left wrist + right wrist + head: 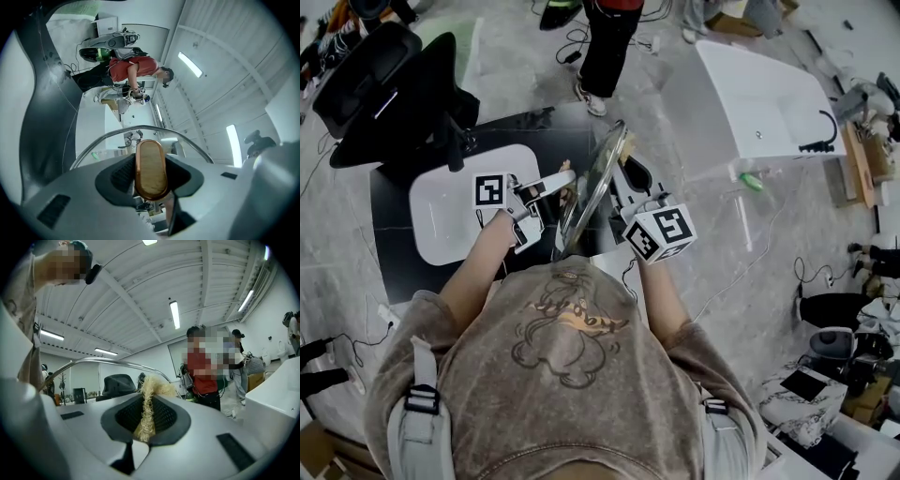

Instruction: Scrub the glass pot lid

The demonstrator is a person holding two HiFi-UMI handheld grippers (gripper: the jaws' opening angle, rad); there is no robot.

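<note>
The glass pot lid (592, 178) stands on edge in the air in front of my chest, its steel rim (140, 128) arcing across the left gripper view. My left gripper (555, 186) is shut on the lid's oval wooden knob (151, 168), one jaw on each side. On the lid's other face, my right gripper (624, 180) is shut on a pale yellow fibrous scrubber (147, 401), whose tuft sticks out past the jaws close to the glass. The lid's rim (105, 362) curves just beyond the tuft. Whether the scrubber touches the glass I cannot tell.
Below the lid lies a white tray (450, 211) on a black tabletop (394, 253). A black chair (384, 84) stands at the far left, a white tub (750, 103) at the right. A person (609, 37) stands just beyond the table. Cables cross the floor.
</note>
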